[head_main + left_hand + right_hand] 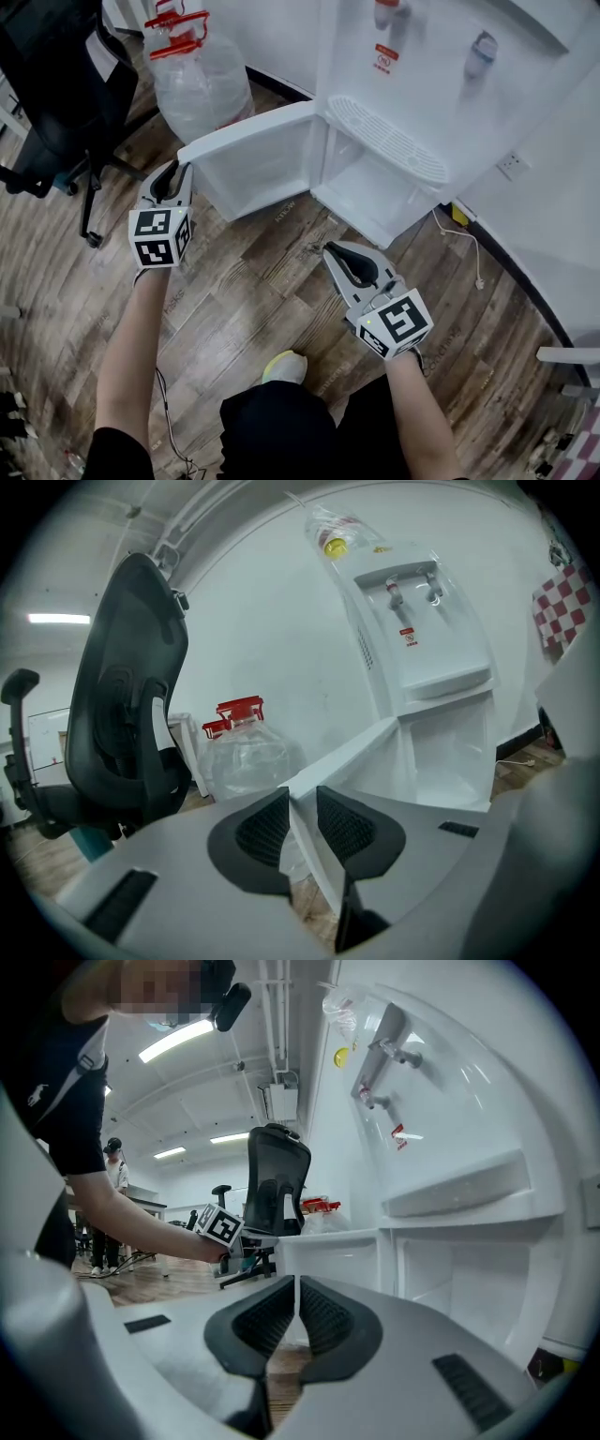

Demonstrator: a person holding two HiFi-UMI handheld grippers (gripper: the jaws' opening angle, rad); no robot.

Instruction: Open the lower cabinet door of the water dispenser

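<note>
The white water dispenser (450,56) stands against the wall, and its lower cabinet door (253,155) is swung wide open to the left, showing the bare white compartment (375,187). My left gripper (172,178) is at the door's free end. In the left gripper view the door's edge (356,752) runs between the pads, and the left gripper (302,827) is shut on it. My right gripper (342,258) hovers low over the floor in front of the compartment, shut with nothing in it; the right gripper view shows its pads (319,1321) almost touching and the open door (328,1251) ahead.
Large clear water jugs with red caps (197,75) stand left of the dispenser, just behind the open door. A black office chair (56,94) is farther left. A wall socket (511,166) and a cable (469,239) are at the right. My shoe (286,366) is on the wooden floor.
</note>
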